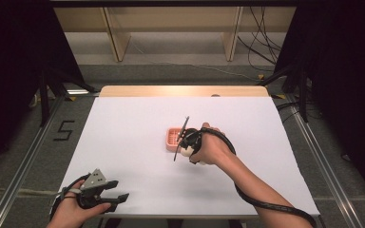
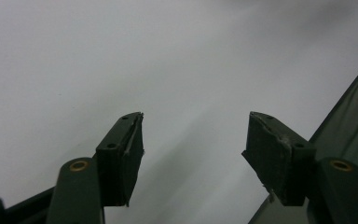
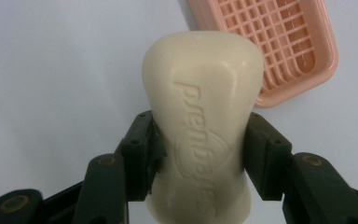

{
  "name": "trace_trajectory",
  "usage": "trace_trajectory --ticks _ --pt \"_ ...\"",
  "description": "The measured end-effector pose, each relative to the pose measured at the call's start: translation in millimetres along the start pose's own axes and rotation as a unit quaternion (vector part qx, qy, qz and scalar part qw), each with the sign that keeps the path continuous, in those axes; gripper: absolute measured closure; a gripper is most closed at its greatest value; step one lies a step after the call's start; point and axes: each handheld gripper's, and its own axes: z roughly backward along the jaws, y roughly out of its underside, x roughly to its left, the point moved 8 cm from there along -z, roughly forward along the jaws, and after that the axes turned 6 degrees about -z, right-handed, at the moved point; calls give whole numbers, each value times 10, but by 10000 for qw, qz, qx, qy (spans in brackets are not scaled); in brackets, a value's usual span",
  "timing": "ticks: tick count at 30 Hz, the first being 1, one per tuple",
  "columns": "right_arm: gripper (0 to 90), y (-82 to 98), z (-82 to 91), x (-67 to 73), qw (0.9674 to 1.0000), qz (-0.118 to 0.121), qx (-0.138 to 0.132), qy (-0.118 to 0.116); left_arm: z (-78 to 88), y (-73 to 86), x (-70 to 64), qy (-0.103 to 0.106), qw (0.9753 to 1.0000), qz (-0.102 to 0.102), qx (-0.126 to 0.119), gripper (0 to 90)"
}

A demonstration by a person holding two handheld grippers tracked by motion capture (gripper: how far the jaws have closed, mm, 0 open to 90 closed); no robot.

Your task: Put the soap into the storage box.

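A cream bar of soap with raised lettering is clamped at its waist between the jaws of my right gripper. It hangs just short of a pink soap dish with a grid floor, which lies flat on the white table. In the high view the right gripper sits mid-table against the near side of the soap dish, and a sliver of the soap peeks out below it. My left gripper rests at the table's near left corner, jaws open and nothing between them.
The white table top has a wooden strip along its far edge. Dark curtains flank both sides, and cables lie on the floor at the back right. A dark fabric edge shows at the right of the left gripper view.
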Motion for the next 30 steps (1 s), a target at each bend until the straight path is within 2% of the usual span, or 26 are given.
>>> trace_trajectory --ticks 1,2,4,8,9,10,11,12,13,14,17,18,19,20,21,22,23,24,26,27,29,30 --pt "506 -5 8 9 9999 -107 7 17 -2 -3 7 -17 10000 -29 -11 362" --pt "506 -15 1 2 10000 -41 -21 -1 0 -1 8 -15 10000 -38 3 362" --pt "506 -21 8 29 9998 -159 0 -75 2 -1 18 -25 10000 -85 10 362" --pt "506 -30 -3 14 9998 -198 -10 -64 3 -1 22 -28 10000 -91 13 362" --pt "506 -37 -5 4 9999 -152 -30 -53 -1 -2 -16 26 9999 100 -30 362" --pt "506 -37 -5 4 9999 -152 -30 -53 -1 -2 -16 26 9999 100 -30 362" --pt "506 -46 -4 -14 10000 -48 -30 -66 -4 -7 -23 40 9999 123 -58 363" --pt "506 -48 -3 -17 10000 -55 -30 -58 1 -1 19 -26 10000 -75 8 363" --pt "506 -45 0 -24 10000 -81 -9 0 -1 -3 30 -72 9999 -120 1 363" --pt "506 -50 -10 -56 10000 51 -23 51 -1 -3 27 -68 9999 -104 0 362" --pt "506 -55 -14 -61 10000 21 -3 69 -2 0 25 -63 9999 -91 6 362" --pt "506 -54 -10 -47 10000 -65 30 54 -2 0 25 -63 9999 -91 6 362" --pt "506 -55 -7 -26 9998 -181 33 6 1 0 -2 8 10000 30 -6 362" --pt "506 -63 -23 -68 10000 25 -9 55 -4 -7 -23 42 9999 125 -59 362" --pt "506 -63 -22 -89 9999 95 4 99 -4 -7 -22 40 9999 124 -56 363" --pt "506 -64 -21 -67 10000 -43 8 54 -4 -7 -21 39 9999 121 -57 363" --pt "506 -66 -16 -94 9999 44 9 115 -1 -4 -21 35 9999 114 -37 362" --pt "506 -77 -21 -86 10000 24 -15 67 1 11 -20 19 9999 164 34 362" --pt "506 -76 -20 -105 9999 65 30 123 -1 7 -20 13 9998 173 13 362" --pt "506 -81 -23 -106 9999 53 19 118 -1 -5 -20 40 9999 108 -38 362" --pt "506 -80 -19 -88 9999 -100 60 89 -1 -5 -19 38 9999 125 -46 362" --pt "506 -80 -19 -88 9999 -100 60 89 -1 -5 -19 38 9999 125 -46 362"
